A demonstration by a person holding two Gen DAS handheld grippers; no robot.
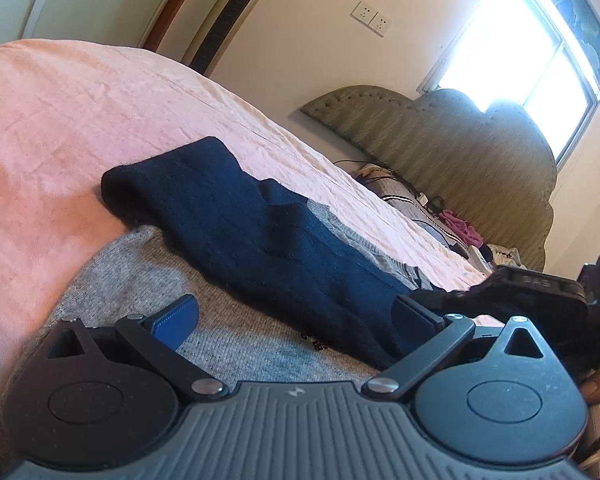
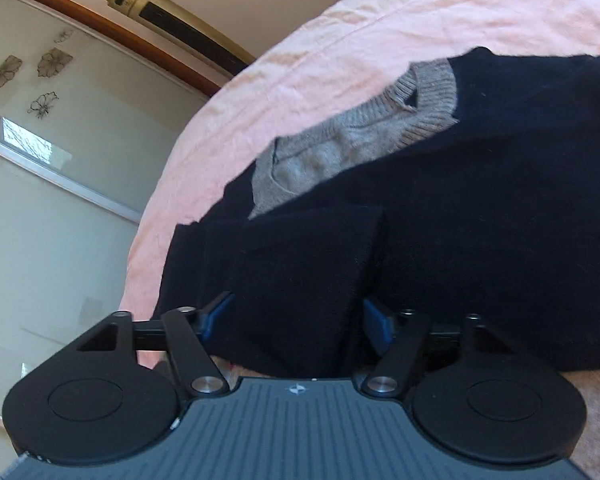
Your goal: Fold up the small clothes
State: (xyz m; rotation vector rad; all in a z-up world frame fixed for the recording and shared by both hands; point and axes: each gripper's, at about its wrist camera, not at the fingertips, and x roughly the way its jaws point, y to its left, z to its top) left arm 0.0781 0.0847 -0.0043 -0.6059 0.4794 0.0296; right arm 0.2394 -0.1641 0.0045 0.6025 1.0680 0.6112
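- Left tongs (image 1: 294,314) are spread wide and empty, low over the grey body of the sweater (image 1: 228,240).
- Right tongs (image 2: 296,316) stand half-closed around a folded navy sleeve; whether the pads press it cannot be told.
- Sweater lies flat on the pink bed (image 1: 60,120), sleeves folded inward.
- Knit judged soft, light, floppy; best taken at a doubled edge or hem.
- Open sheet lies beyond the garment; clutter near the headboard (image 1: 460,152).

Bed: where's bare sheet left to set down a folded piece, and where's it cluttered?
Free: the pink sheet beyond the navy-and-grey sweater, toward the tower fan; the right wrist view shows the same open band above the sweater's grey collar. Crowded: near the headboard, where cables and small clothes pile up.
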